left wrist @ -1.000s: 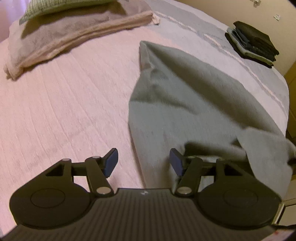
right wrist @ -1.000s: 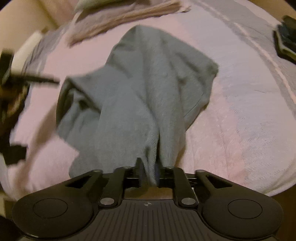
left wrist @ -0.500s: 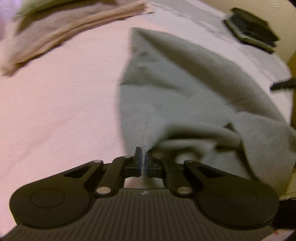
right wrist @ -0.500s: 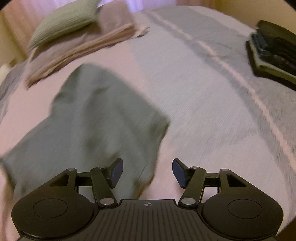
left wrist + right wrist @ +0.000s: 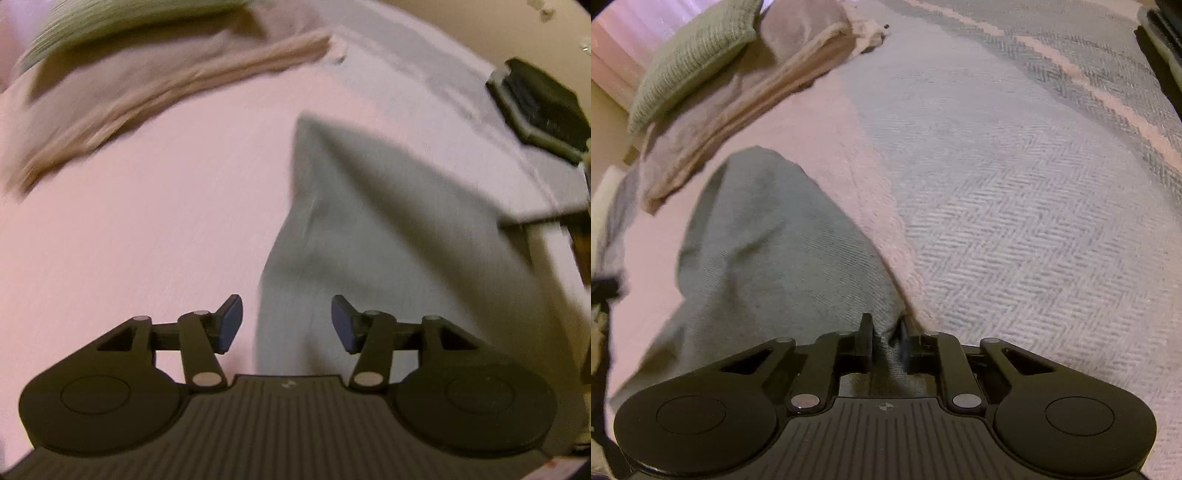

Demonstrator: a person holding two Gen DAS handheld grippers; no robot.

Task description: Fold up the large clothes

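Free room: bare pink bedspread (image 5: 129, 240) left of the grey garment (image 5: 369, 236); herringbone blanket (image 5: 1015, 206) to its right. Obstacles: folded beige blanket (image 5: 746, 110) under green pillow (image 5: 690, 55) at the far side; dark folded clothes stack (image 5: 543, 110) far right.

The left wrist view is motion-blurred throughout. The dark folded stack (image 5: 1167, 44) is cut off by the frame edge in the right wrist view. The grey garment (image 5: 768, 240) runs under the gripper body, hiding its near edge.
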